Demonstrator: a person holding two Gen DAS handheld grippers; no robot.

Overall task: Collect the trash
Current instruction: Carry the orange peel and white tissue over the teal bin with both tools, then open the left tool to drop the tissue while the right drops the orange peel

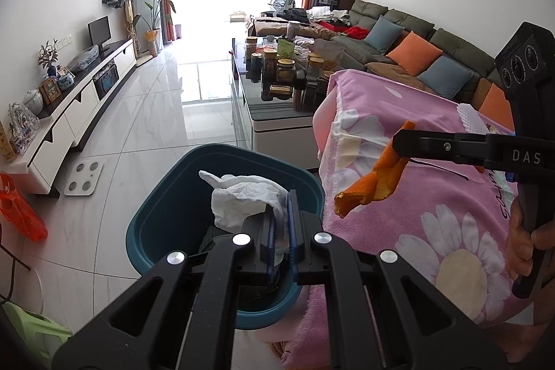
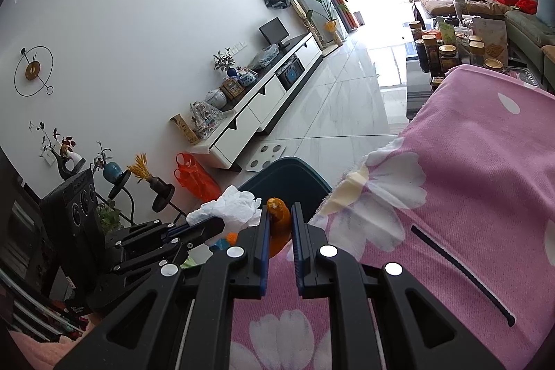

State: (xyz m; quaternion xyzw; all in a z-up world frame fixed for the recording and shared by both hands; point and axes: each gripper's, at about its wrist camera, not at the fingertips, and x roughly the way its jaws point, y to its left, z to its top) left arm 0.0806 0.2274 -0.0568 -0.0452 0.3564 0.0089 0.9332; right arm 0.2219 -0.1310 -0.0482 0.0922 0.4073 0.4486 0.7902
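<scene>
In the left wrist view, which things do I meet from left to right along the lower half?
Orange plastic bag → white scale → teal bin → white tissue → orange peel → pink flowered cloth.

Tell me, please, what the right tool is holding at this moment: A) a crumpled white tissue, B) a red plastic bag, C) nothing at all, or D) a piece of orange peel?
D: the right tool is clamped on a piece of orange peel over the pink flowered cloth, while the crumpled white tissue sits in the left tool above the teal bin.
</scene>
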